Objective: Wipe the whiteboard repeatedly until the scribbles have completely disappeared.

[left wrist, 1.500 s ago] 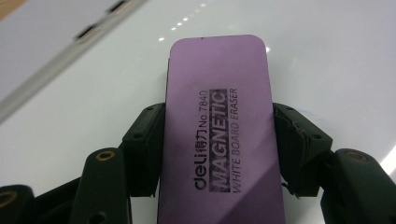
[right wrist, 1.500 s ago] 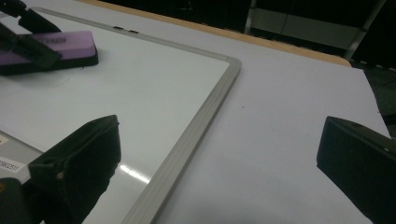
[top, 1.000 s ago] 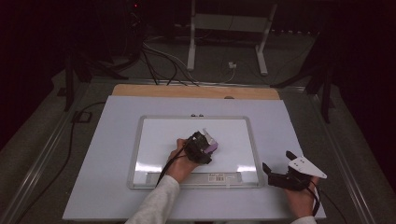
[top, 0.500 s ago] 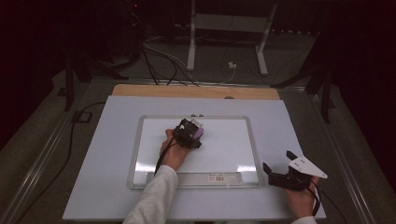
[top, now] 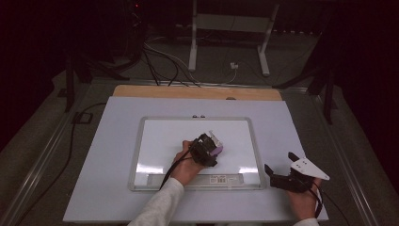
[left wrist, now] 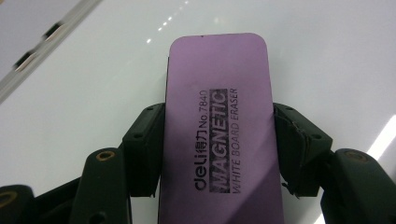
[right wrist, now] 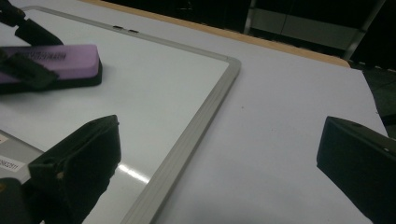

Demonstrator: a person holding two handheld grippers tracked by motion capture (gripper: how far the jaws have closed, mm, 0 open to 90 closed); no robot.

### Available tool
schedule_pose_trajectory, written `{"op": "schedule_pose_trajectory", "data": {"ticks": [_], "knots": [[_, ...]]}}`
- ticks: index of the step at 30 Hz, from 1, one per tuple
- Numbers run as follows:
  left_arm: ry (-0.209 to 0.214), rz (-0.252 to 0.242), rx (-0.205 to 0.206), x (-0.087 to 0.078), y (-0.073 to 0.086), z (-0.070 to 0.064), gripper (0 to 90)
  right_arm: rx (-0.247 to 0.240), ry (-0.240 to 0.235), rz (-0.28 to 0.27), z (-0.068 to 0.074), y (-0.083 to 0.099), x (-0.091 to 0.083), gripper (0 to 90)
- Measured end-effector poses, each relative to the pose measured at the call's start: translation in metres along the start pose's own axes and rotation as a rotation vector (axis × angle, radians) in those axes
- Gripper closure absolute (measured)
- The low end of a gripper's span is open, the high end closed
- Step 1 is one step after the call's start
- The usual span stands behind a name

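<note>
A purple magnetic whiteboard eraser (left wrist: pixel 218 135) lies flat on the whiteboard (top: pixel 160 136), held between the jaws of my left gripper (top: pixel 211 149). The high view places that eraser (top: pixel 215 148) right of the board's middle. Its label reads "MAGNETIC WHITE BOARD ERASER". The same eraser (right wrist: pixel 56 63) appears at the upper left in the right gripper view, with the left gripper's jaws around it. My right gripper (top: pixel 277 176) rests on the table just right of the board's lower right corner, its jaws spread wide with nothing between them (right wrist: pixel 219 154).
The whiteboard has a grey metal frame (right wrist: pixel 205 116) and sits in the middle of a pale table top (top: pixel 103 155). A wooden strip (top: pixel 197 92) runs along the table's far edge. Cables and a stand (top: pixel 228 33) lie on the dark floor beyond.
My left gripper carried the eraser up and left across the board half a second ago, then back down and right to where it is now. The right gripper has stayed put.
</note>
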State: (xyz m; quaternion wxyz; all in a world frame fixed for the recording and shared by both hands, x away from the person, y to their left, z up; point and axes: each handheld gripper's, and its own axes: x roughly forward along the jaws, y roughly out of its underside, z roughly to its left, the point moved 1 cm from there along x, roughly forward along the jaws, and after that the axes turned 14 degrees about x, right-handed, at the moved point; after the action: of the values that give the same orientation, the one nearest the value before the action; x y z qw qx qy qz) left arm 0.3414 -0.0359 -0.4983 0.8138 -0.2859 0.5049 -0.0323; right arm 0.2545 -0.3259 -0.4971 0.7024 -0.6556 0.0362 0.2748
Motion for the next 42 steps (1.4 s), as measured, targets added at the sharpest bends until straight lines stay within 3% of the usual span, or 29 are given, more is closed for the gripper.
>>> {"op": "schedule_pose_trajectory", "data": {"ticks": [3, 20, 31, 37, 42], "knots": [[0.000, -0.001, 0.000, 0.001, -0.002, 0.000, 41.3, 0.001, 0.001, 0.000, 0.000, 0.000, 0.000, 0.1], [-0.053, 0.031, -0.153, 0.009, 0.012, 0.035, 41.4, 0.009, 0.003, 0.001, 0.000, 0.000, 0.000, 0.1], [-0.080, 0.043, -0.172, 0.011, 0.014, 0.040, 41.4, 0.008, 0.002, 0.000, -0.001, 0.001, -0.001, 0.1], [-0.136, 0.076, -0.182, 0.009, 0.017, 0.044, 41.4, 0.007, 0.002, 0.000, -0.001, 0.000, -0.001, 0.0], [-0.143, 0.035, -0.208, -0.001, 0.020, 0.048, 41.4, 0.006, 0.001, 0.000, -0.001, 0.000, 0.000, 0.1]]}}
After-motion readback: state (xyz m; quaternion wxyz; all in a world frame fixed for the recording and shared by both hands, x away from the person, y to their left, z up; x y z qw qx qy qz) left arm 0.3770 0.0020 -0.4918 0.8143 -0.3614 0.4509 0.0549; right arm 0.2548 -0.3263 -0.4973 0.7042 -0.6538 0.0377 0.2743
